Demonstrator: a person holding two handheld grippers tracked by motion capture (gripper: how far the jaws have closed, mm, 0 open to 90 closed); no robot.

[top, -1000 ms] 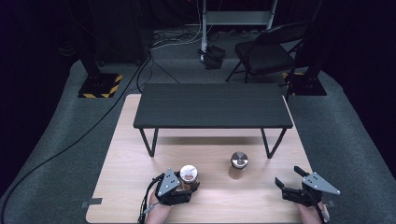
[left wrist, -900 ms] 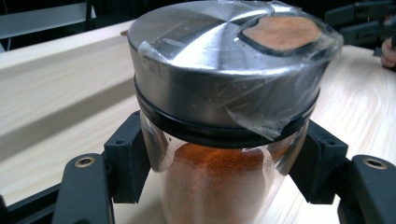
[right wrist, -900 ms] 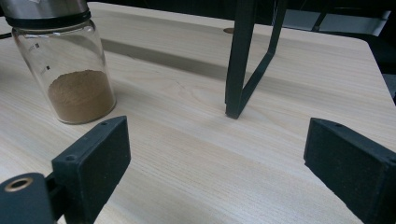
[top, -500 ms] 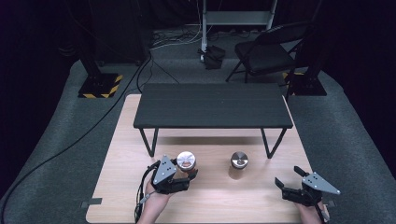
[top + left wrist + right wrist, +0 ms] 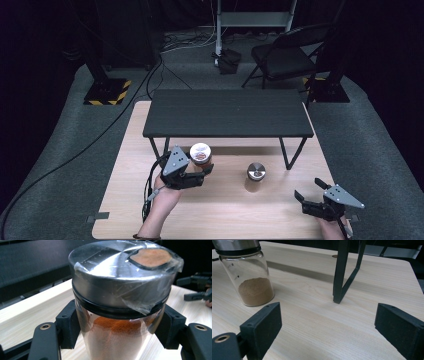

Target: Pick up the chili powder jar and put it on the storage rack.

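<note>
Your left gripper (image 5: 192,172) clamps the orange spice jar (image 5: 201,154), held above the table (image 5: 225,220) just before the black shelf (image 5: 227,114). Your right gripper (image 5: 312,194) stands open, holding nothing, right of the shelf's leg (image 5: 342,272).

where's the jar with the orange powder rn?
In the high view the orange-powder jar is left of centre, clamped in the left gripper, just in front of the black riser shelf and left of the brown-powder jar.
</note>
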